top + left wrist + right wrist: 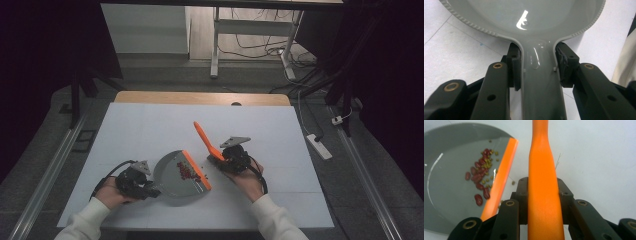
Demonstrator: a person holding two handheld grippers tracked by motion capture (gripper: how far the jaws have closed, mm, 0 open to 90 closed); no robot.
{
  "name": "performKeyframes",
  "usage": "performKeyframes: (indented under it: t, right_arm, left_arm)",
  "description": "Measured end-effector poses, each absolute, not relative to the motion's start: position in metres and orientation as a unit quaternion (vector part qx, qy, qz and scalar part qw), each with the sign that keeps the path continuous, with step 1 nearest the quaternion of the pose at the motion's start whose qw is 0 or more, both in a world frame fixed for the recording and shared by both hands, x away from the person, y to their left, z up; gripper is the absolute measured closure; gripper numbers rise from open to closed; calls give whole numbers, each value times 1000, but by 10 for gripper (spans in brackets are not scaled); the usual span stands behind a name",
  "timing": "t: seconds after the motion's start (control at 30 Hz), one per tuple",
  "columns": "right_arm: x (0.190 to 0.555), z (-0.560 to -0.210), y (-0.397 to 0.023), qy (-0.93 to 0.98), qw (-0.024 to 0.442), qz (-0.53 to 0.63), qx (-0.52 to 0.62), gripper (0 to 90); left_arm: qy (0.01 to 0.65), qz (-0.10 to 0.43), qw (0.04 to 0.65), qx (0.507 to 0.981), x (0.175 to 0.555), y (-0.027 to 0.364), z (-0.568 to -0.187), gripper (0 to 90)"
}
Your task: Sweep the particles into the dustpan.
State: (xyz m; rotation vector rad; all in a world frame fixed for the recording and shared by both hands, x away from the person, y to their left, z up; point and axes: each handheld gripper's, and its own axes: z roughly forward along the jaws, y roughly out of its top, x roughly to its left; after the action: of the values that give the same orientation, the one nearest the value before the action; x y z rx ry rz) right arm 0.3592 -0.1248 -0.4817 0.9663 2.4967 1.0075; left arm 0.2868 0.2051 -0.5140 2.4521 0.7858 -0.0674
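**A:** So why's it set up like this? The white-covered desk (150, 125) has a grey plastic dustpan with an orange rubber lip (175, 175) lying near the front edge, between the two hands, lip facing right.

**B:** Looks like a sweep-up job to me. The left gripper (145, 186) has its fingers (514, 67) pinching the dustpan's grey handle from both sides, I'd guess to keep the pan flat so it can't slide when stuff gets pushed in. The right gripper (226, 159) is just right of the lip, its fingers (522, 195) clamped on the orange plastic brush handle (544, 182), which sticks up and away toward the far-left in the high view. Holding it low probably gives more control at the lip.

**A:** And the little pile of red beans and small greenish ones (481, 180)?

**B:** Sitting inside the pan, just behind the lip. A stray or two lies on the desk right beside it (513, 182).

**A:** What can't you see?

**B:** The brush's working end, hidden under the gripper, so I can't tell whether it touches the desk. The pan's far half is cut off in the left gripper view too.
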Motion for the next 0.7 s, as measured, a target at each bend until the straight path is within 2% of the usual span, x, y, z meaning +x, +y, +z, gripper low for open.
performKeyframes:
  t: [0.27, 0.33, 0.43, 0.7]
  right_arm:
    - [348, -490, -103, 881, 114, 341, 307, 704]
    - [344, -489, -98, 881, 76, 357, 300, 704]
    - [340, -480, -93, 876, 48, 388, 284, 705]
    - [347, -473, -114, 860, 101, 385, 321, 704]
  left_arm:
    - [294, -23, 278, 914, 287, 205, -514, 612]
    - [293, -24, 279, 914, 287, 205, -514, 612]
    - [294, -23, 278, 914, 287, 205, -514, 612]
    - [293, -25, 277, 915, 286, 205, -514, 612]
